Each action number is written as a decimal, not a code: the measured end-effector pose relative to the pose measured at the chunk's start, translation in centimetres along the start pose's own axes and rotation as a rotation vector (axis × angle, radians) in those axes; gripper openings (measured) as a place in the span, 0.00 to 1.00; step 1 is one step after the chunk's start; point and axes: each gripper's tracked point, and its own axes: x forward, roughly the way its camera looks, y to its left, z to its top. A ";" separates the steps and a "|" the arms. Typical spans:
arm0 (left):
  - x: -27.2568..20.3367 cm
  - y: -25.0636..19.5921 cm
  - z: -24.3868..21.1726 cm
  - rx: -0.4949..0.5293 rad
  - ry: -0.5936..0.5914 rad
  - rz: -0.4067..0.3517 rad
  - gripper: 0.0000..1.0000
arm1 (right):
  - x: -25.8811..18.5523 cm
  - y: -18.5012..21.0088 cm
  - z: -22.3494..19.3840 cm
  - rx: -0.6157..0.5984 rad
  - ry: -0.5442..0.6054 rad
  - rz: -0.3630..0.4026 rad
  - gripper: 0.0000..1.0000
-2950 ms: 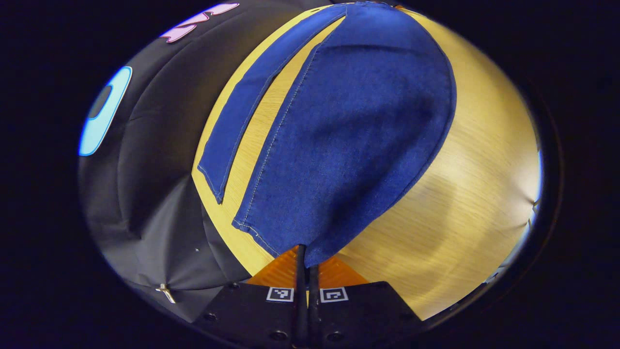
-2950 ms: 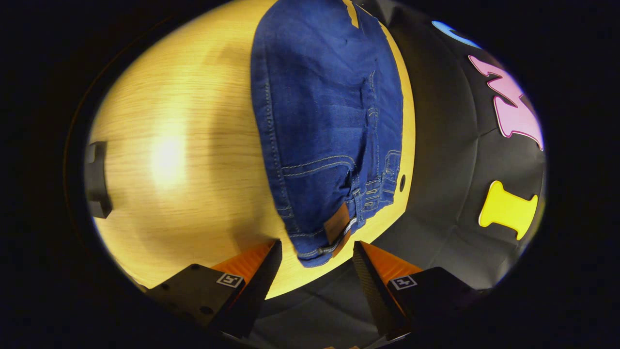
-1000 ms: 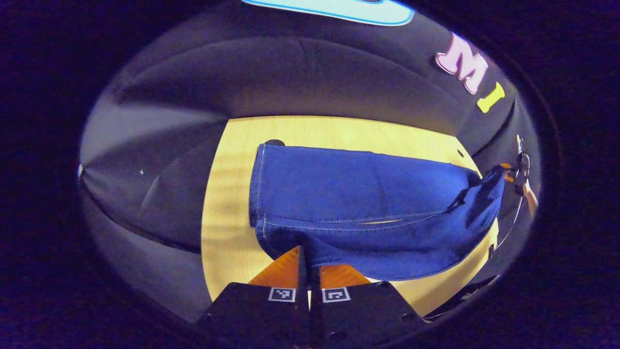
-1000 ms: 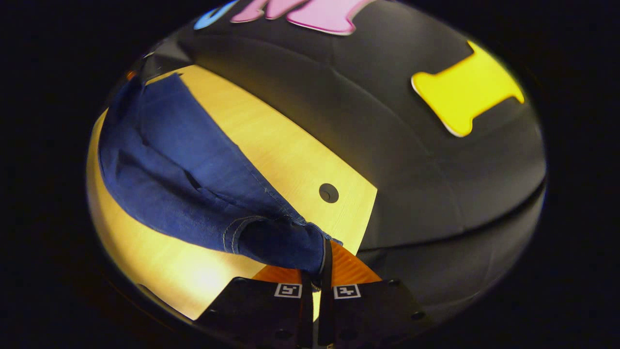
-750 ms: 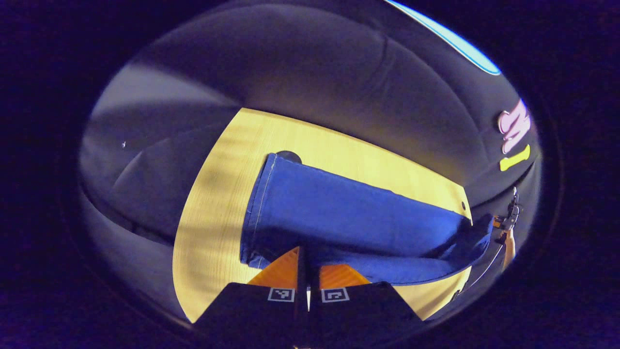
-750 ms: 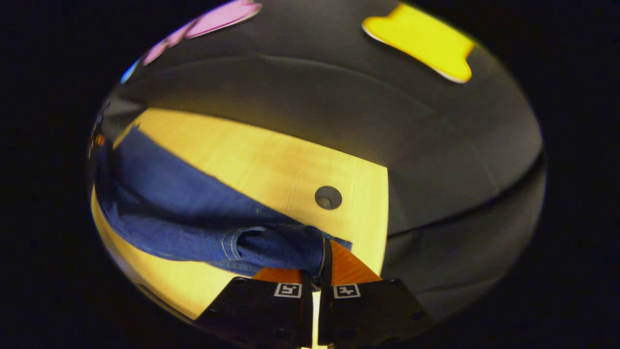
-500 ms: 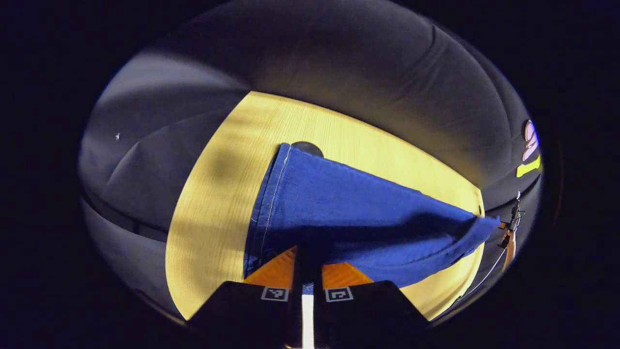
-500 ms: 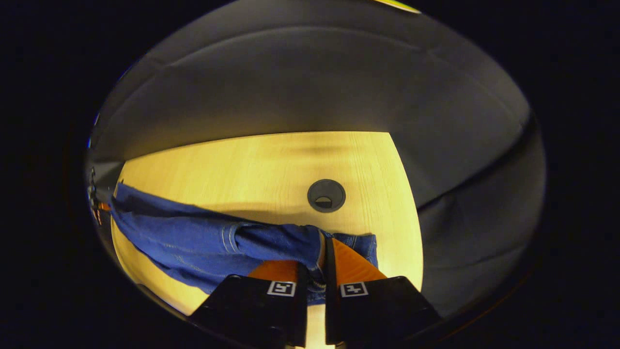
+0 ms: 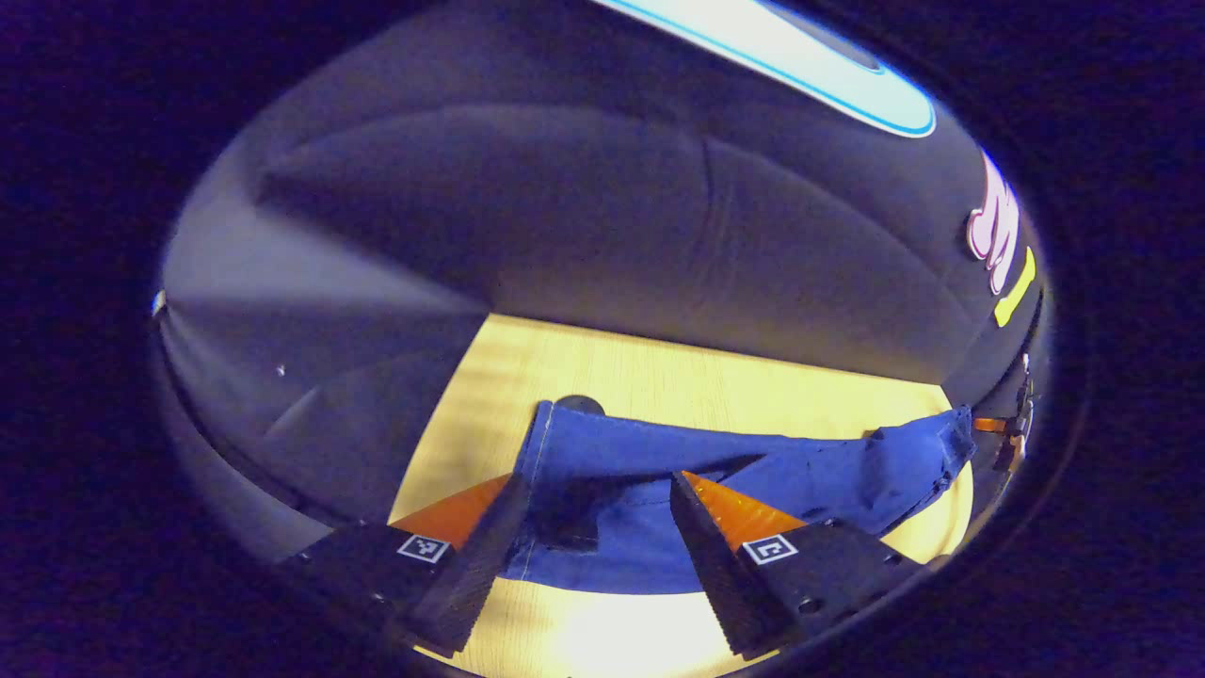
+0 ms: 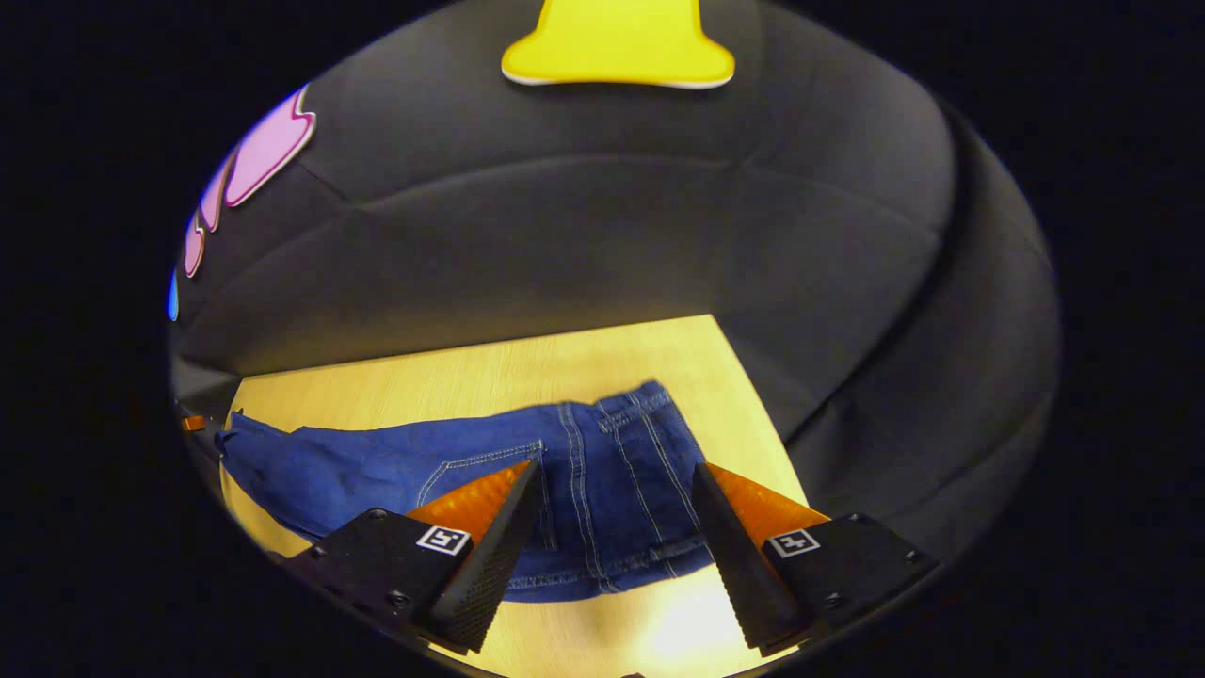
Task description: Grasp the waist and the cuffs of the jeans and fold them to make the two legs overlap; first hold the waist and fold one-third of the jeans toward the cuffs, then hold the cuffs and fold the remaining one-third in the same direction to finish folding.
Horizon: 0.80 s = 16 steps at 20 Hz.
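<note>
Closest in, the right gripper [image 10: 617,527] hangs with its jaws spread wide and nothing between them, and the waist [image 10: 612,565] of the jeans [image 10: 490,480] lies flat on the desk [image 10: 452,377] right under that gap. The left gripper [image 9: 591,541] is just as wide and just as empty, poised over the cuffs [image 9: 538,461] at the other end.

So the jeans stretch as one long band across the desk, legs laid one over the other, waist at the right gripper and cuffs at the left (the long axis runs from one gripper to the other). Beyond the cloth the desk is bare up to the booth wall.

The next fold, I reckon, belongs to the right gripper: it is the nearer one to the waist, and has to carry it along that axis toward the cuffs.
</note>
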 end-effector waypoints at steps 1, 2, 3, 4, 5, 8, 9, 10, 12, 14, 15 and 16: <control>-1.5 -0.4 0.8 0.037 -0.055 0.021 0.97 | -1.0 -0.1 -0.1 0.034 -0.040 -0.012 0.98; -3.0 -1.4 1.2 0.072 -0.115 0.034 0.97 | -2.0 -0.5 0.0 0.070 -0.086 -0.033 0.98; -4.1 -2.7 1.3 0.102 -0.149 0.035 0.97 | -2.7 -1.2 -0.4 0.106 -0.114 -0.051 0.98; -5.5 -3.8 0.7 0.131 -0.182 0.036 0.97 | -3.3 -1.7 -0.9 0.143 -0.142 -0.080 0.98; -6.8 -5.1 0.1 0.163 -0.208 0.028 0.97 | -3.7 -2.1 -1.5 0.175 -0.162 -0.104 0.98; -9.4 -10.4 -2.6 0.177 -0.246 -0.025 0.96 | -4.0 -3.3 -3.1 0.259 -0.154 -0.153 0.99; -10.2 -12.0 -3.6 0.181 -0.272 -0.033 0.96 | -3.6 -3.8 -3.6 0.269 -0.145 -0.169 0.99; -11.1 -13.7 -4.2 0.195 -0.293 -0.047 0.96 | -2.9 -4.5 -4.3 0.268 -0.137 -0.194 0.99; -13.2 -17.0 -5.7 0.251 -0.332 -0.067 0.97 | -1.8 -5.4 -4.9 0.277 -0.150 -0.225 0.99; -14.8 -20.6 -7.4 0.252 -0.328 -0.120 0.98 | -0.7 -5.5 -5.3 0.304 -0.140 -0.220 0.98; -15.2 -22.4 -8.2 0.241 -0.316 -0.146 0.98 | -0.1 -5.5 -5.5 0.318 -0.133 -0.218 0.98; -15.4 -23.8 -8.7 0.239 -0.305 -0.172 0.98 | 0.6 -5.5 -5.8 0.331 -0.128 -0.217 0.99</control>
